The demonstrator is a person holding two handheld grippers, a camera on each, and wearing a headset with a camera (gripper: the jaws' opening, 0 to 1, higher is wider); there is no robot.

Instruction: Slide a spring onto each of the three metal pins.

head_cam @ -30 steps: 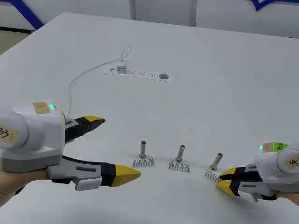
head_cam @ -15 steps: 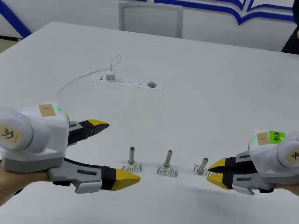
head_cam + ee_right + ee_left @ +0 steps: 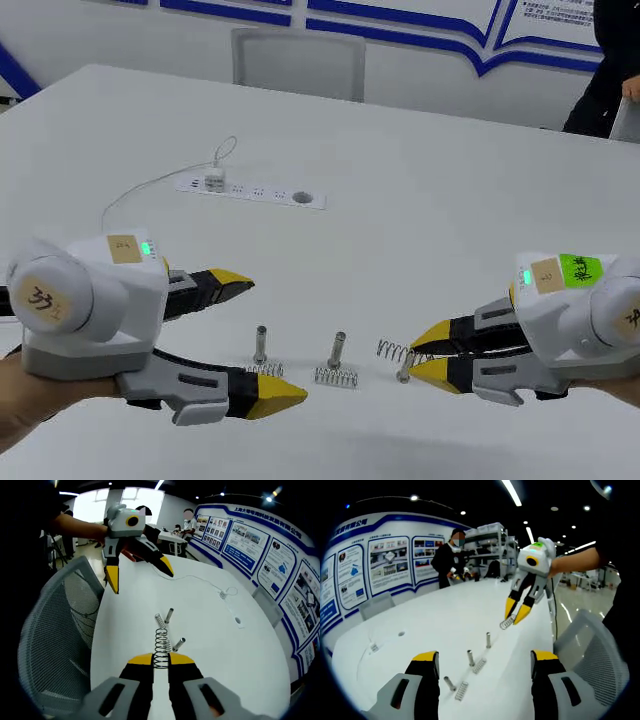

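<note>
We see a white table [image 3: 450, 230] with a white power strip [image 3: 250, 190] lying flat toward its far side. A small white plug [image 3: 213, 181] sits in the strip's left end, and its thin cable [image 3: 140, 187] curls across the tabletop. A grey chair [image 3: 298, 62] stands behind the far edge, and a person in dark clothes [image 3: 605, 60] stands off the far right corner. In the right gripper view we find a grey mesh chair [image 3: 55, 630] beside the table and blue-framed posters [image 3: 250, 550] along the wall.
</note>
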